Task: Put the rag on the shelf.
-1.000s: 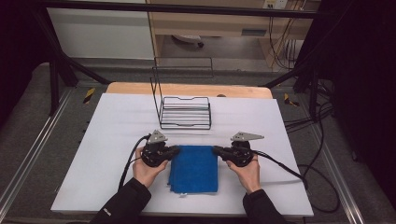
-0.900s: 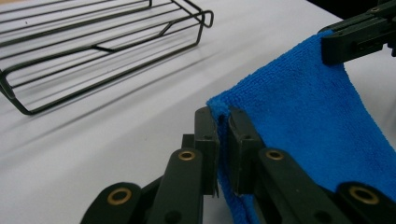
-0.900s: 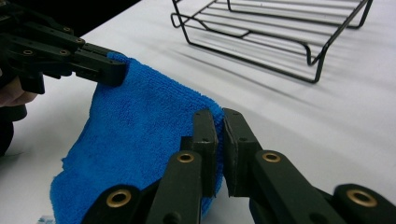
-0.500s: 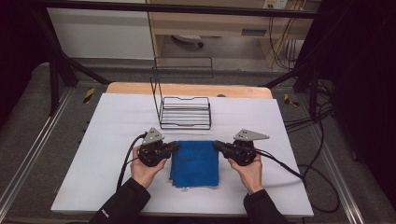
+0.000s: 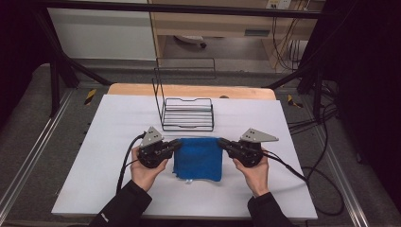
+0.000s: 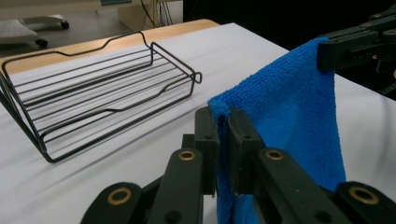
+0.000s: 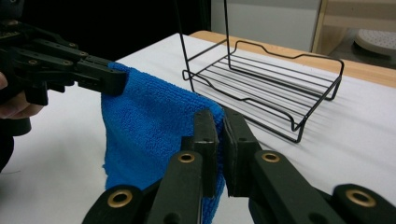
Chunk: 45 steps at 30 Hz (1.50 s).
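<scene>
The table (image 5: 94,156) carries a white cover. On it, toward the far edge, stands the wire rack (image 5: 187,113), empty.

The blue cloth (image 5: 198,158) sits just in front of the rack, between the two grippers. One second ago it lay flat and reached farther toward the person. Its far edge has since been raised, so it now hangs as a curtain with its near hem trailing on the table. This indicates that the lift stage is under way, probably for a fold or a transfer to the rack.

The cloth's long axis, the held top edge, runs left to right, parallel to the rack front. Its face is toward the person.

The left gripper (image 6: 223,135) is clamped on the left top corner. The right gripper (image 7: 219,135) is clamped on the right top corner.
</scene>
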Each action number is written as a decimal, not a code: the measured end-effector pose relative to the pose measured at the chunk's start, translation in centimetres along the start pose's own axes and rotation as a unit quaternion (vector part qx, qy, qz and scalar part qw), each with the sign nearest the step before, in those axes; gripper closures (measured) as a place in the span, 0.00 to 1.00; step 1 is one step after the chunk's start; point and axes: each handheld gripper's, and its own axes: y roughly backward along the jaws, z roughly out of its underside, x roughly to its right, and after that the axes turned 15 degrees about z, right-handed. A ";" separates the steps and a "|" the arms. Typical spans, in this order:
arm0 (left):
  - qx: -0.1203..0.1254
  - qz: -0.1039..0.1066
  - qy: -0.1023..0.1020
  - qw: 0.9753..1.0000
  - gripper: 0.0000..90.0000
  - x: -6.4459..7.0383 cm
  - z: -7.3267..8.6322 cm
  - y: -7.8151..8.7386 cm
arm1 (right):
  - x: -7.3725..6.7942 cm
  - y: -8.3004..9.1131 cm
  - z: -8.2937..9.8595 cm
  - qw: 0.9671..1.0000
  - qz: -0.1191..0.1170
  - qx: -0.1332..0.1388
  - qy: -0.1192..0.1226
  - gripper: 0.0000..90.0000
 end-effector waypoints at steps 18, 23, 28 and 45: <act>0.046 -0.005 -0.025 0.999 0.94 0.4 -2.7 1.0 | -0.4 1.4 -2.9 0.998 0.022 0.051 0.021 0.95; 0.059 -0.007 -0.031 0.998 0.94 0.4 -3.6 1.4 | -0.6 1.6 -3.9 0.997 0.029 0.067 0.025 0.95; 0.072 -0.008 -0.033 0.997 0.94 0.1 -4.7 2.0 | -0.9 1.6 -5.1 0.996 0.034 0.080 0.027 0.95; 0.116 -0.012 -0.045 0.992 0.94 -0.6 -7.4 3.3 | -1.4 1.4 -8.6 0.990 0.055 0.123 0.040 0.96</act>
